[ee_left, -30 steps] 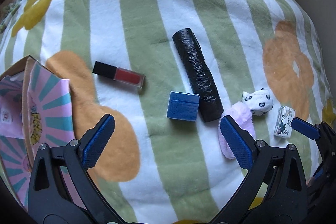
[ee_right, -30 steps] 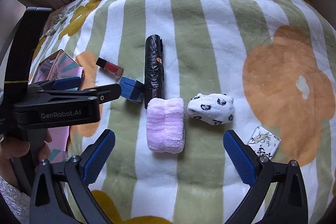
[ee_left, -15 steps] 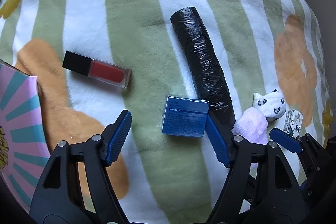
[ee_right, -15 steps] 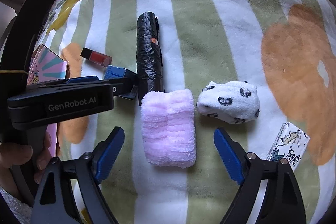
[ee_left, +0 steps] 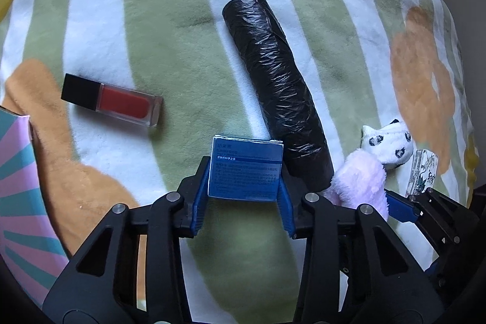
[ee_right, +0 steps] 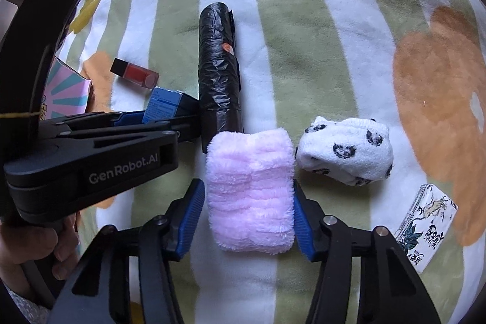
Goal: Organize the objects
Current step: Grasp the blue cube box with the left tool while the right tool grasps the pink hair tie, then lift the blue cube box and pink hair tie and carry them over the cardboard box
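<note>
My left claw [ee_left: 245, 196]: pads closed against both sides of the blue box [ee_left: 246, 169], near centre of the striped blanket [ee_left: 170, 29]. My right claw [ee_right: 249, 217]: pads pressed to both sides of the pink towel roll [ee_right: 250, 193]. Right of it, touching, a spotted sock bundle [ee_right: 346, 149]; near right, a printed packet [ee_right: 425, 226]. Farther: black bag roll [ee_left: 273, 93], centre; red lip gloss [ee_left: 112, 100], left.

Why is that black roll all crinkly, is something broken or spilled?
Nothing looks broken or spilled. The black roll is just wrinkled plastic, lying slantwise on the blanket beside the blue box.
</note>
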A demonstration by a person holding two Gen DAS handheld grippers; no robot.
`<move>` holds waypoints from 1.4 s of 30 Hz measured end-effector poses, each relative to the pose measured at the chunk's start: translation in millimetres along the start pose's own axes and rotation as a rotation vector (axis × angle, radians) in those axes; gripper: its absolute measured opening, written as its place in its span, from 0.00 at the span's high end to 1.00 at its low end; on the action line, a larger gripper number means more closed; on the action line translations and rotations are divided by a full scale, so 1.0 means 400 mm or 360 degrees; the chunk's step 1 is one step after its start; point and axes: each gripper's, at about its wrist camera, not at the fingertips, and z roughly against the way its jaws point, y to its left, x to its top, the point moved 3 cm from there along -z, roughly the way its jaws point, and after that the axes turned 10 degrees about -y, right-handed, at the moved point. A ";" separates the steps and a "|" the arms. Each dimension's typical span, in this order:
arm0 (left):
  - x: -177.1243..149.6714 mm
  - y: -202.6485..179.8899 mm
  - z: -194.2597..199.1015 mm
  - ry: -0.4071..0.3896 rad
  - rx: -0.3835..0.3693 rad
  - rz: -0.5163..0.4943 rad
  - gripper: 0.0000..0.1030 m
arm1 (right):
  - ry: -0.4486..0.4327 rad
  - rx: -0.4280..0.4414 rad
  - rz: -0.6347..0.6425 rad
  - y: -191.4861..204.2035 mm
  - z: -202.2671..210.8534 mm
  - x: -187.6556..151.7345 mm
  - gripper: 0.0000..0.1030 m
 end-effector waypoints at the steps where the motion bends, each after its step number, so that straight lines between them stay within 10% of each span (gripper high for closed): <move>1: 0.000 -0.001 0.001 -0.0004 0.0005 -0.0012 0.65 | 0.0000 -0.0014 0.0009 -0.001 0.001 0.000 0.57; 17: 0.019 -0.003 0.104 -0.0108 0.0032 0.0017 0.66 | -0.0080 -0.0001 0.0001 -0.005 0.096 0.028 0.59; 42: -0.175 -0.108 0.730 -0.0469 0.0197 0.0234 0.66 | -0.0343 -0.0083 0.0198 0.065 0.604 0.048 0.59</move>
